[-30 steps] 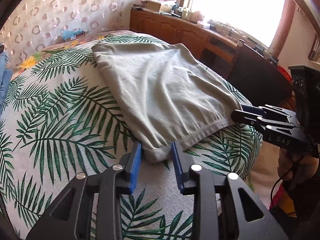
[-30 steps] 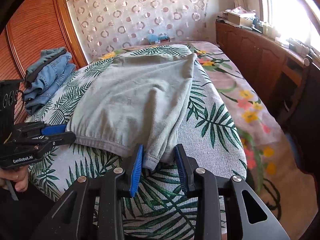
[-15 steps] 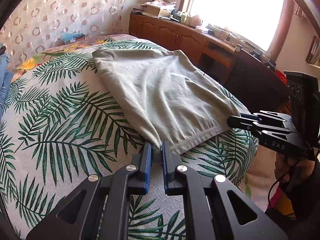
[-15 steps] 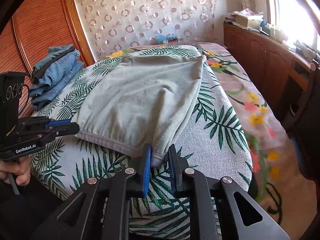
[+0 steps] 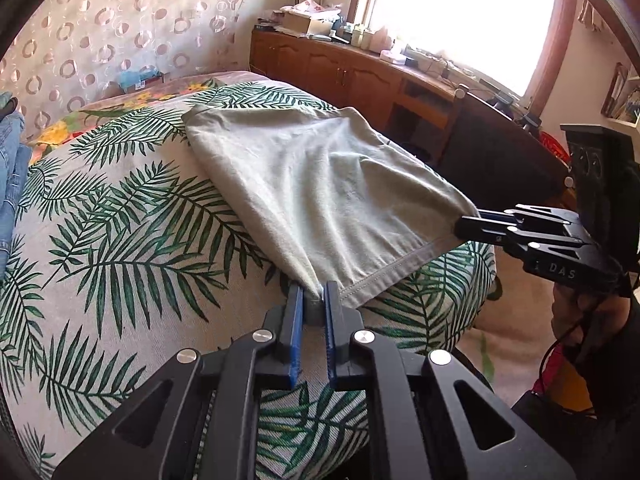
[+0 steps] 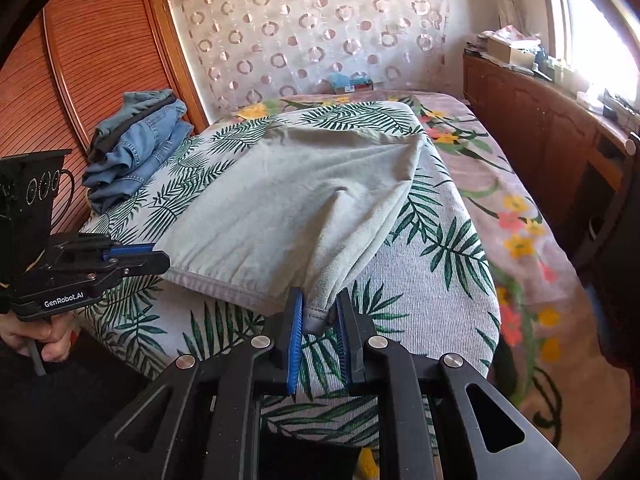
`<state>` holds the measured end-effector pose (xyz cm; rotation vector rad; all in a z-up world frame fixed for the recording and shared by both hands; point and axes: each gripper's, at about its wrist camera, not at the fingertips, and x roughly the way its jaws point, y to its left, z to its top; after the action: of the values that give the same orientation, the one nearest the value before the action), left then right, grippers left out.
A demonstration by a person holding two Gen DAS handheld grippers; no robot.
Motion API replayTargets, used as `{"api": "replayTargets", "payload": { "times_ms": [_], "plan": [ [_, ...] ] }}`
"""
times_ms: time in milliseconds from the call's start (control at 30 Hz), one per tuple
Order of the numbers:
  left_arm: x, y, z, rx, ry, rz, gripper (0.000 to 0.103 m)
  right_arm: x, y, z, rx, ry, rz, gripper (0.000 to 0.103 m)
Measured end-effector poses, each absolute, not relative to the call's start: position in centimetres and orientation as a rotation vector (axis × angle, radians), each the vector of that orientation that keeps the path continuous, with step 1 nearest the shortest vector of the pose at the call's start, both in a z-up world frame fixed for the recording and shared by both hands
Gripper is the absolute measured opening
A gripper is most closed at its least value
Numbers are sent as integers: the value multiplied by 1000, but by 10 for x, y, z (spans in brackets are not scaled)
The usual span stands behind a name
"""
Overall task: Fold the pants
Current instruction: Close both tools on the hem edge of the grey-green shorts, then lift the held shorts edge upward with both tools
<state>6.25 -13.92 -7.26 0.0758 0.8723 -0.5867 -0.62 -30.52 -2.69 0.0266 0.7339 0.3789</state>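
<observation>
Grey-green pants (image 5: 320,188) lie folded lengthwise on the palm-leaf bedspread (image 5: 120,240), the hemmed end towards me. My left gripper (image 5: 311,300) is shut on the near left corner of that end. My right gripper (image 6: 319,304) is shut on the near right corner. Both corners are lifted a little off the bed, and the hem (image 6: 224,284) hangs taut between them. Each gripper also shows in the other's view: the right one (image 5: 464,226) and the left one (image 6: 160,254). The pants also show in the right wrist view (image 6: 288,200).
A stack of folded blue jeans (image 6: 136,144) lies at the bed's far left by a wooden wardrobe (image 6: 80,80). A wooden sideboard (image 5: 360,80) under the window and a dark chair (image 5: 500,156) stand along the bed's right side. A floral sheet (image 6: 500,184) hangs there.
Both grippers were open around the pants' near corners a second ago. They closed on the corners and have lifted them, pulling the hem taut.
</observation>
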Motion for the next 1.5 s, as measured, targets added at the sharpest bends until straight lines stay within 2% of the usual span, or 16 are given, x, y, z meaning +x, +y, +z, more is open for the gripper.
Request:
{"api": "replayTargets", "payload": {
  "times_ms": [267,367,433,467,667,767,867,900,967,1000,1067,1500],
  "plan": [
    [65,-142,-81,111,890,-554,11,-3,-300,-35,27,737,372,15],
    [68,-142,-86,113,913,-534,16,-1,-297,-40,24,747,365,15],
    [71,-141,-88,109,922,-518,28,-1,-298,-41,19,750,363,15],
    [71,-140,-89,108,921,-512,30,-1,-298,-41,18,751,361,15],
    [74,-140,-91,90,928,-521,33,1,-300,-43,23,756,358,15],
    [75,-137,-92,87,928,-503,43,1,-301,-44,28,759,357,16],
    [78,-134,-93,67,928,-512,44,1,-302,-43,30,757,358,16],
    [77,-134,-93,65,925,-518,44,1,-302,-42,30,756,357,16],
    [76,-136,-93,55,924,-558,32,1,-301,-42,30,752,358,16],
    [76,-137,-94,41,931,-590,21,1,-302,-42,32,751,359,15],
    [74,-139,-92,40,931,-610,12,0,-303,-42,36,751,362,15],
    [36,-123,-32,10,812,-659,10,-32,-297,-3,18,684,439,15]
  ]
}}
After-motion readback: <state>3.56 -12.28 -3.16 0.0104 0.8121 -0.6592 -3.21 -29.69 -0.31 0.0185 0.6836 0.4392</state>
